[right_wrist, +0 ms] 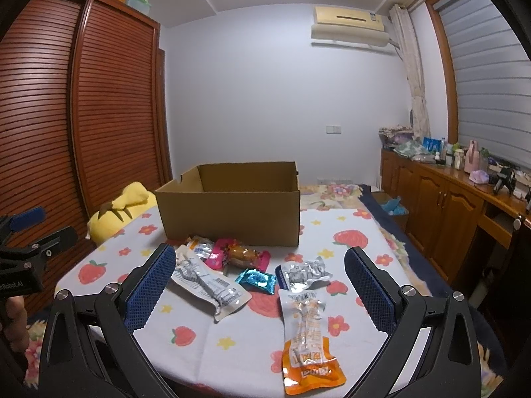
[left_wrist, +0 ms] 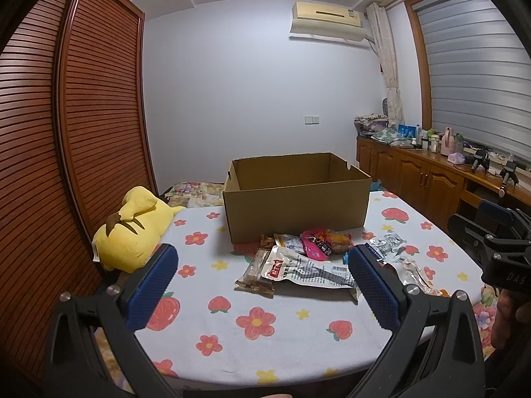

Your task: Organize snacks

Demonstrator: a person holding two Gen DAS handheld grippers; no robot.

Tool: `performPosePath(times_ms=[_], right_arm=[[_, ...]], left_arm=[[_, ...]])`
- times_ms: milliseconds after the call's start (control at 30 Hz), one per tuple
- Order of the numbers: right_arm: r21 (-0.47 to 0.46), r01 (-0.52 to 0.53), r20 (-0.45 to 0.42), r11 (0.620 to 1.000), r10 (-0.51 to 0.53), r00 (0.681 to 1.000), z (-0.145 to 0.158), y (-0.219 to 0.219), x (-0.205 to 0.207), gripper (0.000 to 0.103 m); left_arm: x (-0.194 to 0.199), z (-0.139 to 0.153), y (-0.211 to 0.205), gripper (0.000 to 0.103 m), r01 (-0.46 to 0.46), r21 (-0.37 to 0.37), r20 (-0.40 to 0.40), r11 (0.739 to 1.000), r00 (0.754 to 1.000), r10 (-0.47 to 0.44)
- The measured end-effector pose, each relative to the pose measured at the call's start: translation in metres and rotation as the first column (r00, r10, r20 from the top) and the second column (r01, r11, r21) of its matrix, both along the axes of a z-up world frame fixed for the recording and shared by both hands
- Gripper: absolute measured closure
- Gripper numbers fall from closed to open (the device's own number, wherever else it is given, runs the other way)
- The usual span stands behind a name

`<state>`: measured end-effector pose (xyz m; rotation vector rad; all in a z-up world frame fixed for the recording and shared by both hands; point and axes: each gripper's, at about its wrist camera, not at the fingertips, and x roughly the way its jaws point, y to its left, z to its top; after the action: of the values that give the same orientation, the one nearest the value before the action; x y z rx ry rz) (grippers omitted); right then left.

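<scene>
An open brown cardboard box point(left_wrist: 295, 205) stands on the flowered table; it also shows in the right wrist view point(right_wrist: 229, 212). Several snack packets lie in front of it: a white and red pouch point(left_wrist: 305, 270), a brown bar point(left_wrist: 257, 272), a pink packet point(left_wrist: 317, 247), a silver packet point(left_wrist: 388, 245). In the right wrist view I see an orange pouch point(right_wrist: 308, 338), a blue packet point(right_wrist: 257, 278), a silver packet point(right_wrist: 303, 273) and a long white pouch point(right_wrist: 209, 287). My left gripper point(left_wrist: 262, 265) is open and empty, short of the snacks. My right gripper point(right_wrist: 260, 265) is open and empty, short of the packets.
A yellow plush toy point(left_wrist: 132, 229) lies at the table's left edge beside a slatted wooden wardrobe point(left_wrist: 66, 132). Wooden cabinets point(right_wrist: 441, 212) with clutter on top run along the right wall. The flowered tablecloth point(right_wrist: 232, 341) reaches the near edge.
</scene>
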<state>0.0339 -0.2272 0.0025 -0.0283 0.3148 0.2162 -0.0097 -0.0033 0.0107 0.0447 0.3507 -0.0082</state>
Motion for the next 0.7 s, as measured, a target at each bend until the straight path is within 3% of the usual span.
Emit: performPosePath(times_ms=[700], right_arm=[[0.001, 0.001, 0.002, 1.0, -0.001, 1.0, 0.0005, 0.0002, -0.0004, 0.0]], left_arm=[[-0.003, 0.0024, -0.0011, 0.0, 0.001, 0.002, 0.003, 1.0, 1.0, -0.001]])
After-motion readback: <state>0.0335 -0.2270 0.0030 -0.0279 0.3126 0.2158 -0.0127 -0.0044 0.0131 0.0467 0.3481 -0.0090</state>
